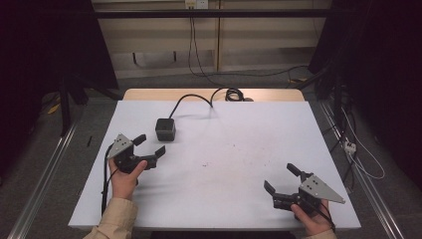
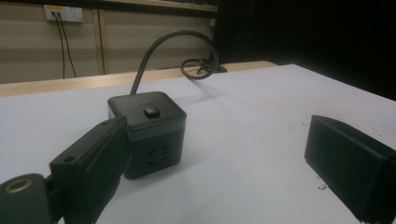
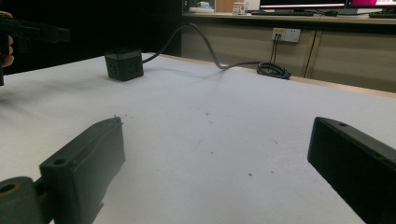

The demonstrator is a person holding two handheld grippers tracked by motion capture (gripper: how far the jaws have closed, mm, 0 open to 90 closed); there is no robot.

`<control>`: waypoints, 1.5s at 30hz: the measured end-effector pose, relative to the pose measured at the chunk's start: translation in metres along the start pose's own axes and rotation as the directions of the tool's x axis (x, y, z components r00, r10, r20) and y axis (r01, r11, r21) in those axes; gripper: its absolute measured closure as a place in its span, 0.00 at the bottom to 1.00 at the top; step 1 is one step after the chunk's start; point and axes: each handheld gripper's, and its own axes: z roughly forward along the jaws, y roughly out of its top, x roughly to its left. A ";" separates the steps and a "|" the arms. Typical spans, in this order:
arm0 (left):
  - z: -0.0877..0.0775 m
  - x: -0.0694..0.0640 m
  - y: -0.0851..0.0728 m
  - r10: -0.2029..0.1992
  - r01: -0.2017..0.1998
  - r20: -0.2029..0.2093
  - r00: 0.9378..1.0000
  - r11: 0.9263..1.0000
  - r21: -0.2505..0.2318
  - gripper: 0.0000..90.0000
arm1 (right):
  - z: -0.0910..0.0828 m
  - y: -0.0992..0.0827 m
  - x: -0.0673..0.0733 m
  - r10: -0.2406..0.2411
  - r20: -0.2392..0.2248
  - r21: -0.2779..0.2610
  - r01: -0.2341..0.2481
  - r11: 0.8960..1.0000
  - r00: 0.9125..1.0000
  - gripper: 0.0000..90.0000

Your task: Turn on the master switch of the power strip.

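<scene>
A black cube power socket (image 1: 165, 129) with a black cord (image 1: 191, 98) sits at 11 o'clock on a white table (image 1: 239, 164) flecked with dark specks; black grippers carry grey plates (image 1: 321, 188); sleeve (image 1: 115, 219) beige.

A small black cube-shaped power box (image 1: 165, 129) sits on the white table (image 1: 224, 164), toward the back left. Its black cord (image 1: 191, 97) runs behind it.

Left hand-held gripper (image 1: 150, 144) and right hand-held gripper (image 1: 282, 177) (2 total) gape, seemingly hovering low.
</scene>
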 end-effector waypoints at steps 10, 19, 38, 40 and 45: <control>0.008 0.002 0.003 0.003 -0.003 -0.003 1.000 1.000 0.020 0.08 | 0.000 0.000 0.000 0.001 -0.001 -0.002 -0.001 1.000 1.000 0.04; 0.014 0.006 0.006 0.005 -0.005 -0.005 1.000 1.000 0.020 0.10 | 0.000 0.000 0.000 0.003 -0.002 -0.002 -0.003 1.000 1.000 0.04; 0.026 0.009 0.013 0.004 -0.004 -0.009 1.000 1.000 0.008 0.12 | 0.000 0.000 0.000 0.005 -0.005 -0.003 -0.005 1.000 1.000 0.04; 0.028 0.010 0.014 0.004 -0.004 -0.006 1.000 1.000 0.007 0.13 | 0.000 0.000 0.000 0.004 -0.006 -0.004 -0.004 1.000 1.000 0.04; 0.029 0.014 0.013 -0.017 0.017 -0.009 1.000 1.000 -0.001 0.13 | 0.000 0.000 0.000 0.005 -0.006 -0.003 -0.005 1.000 1.000 0.04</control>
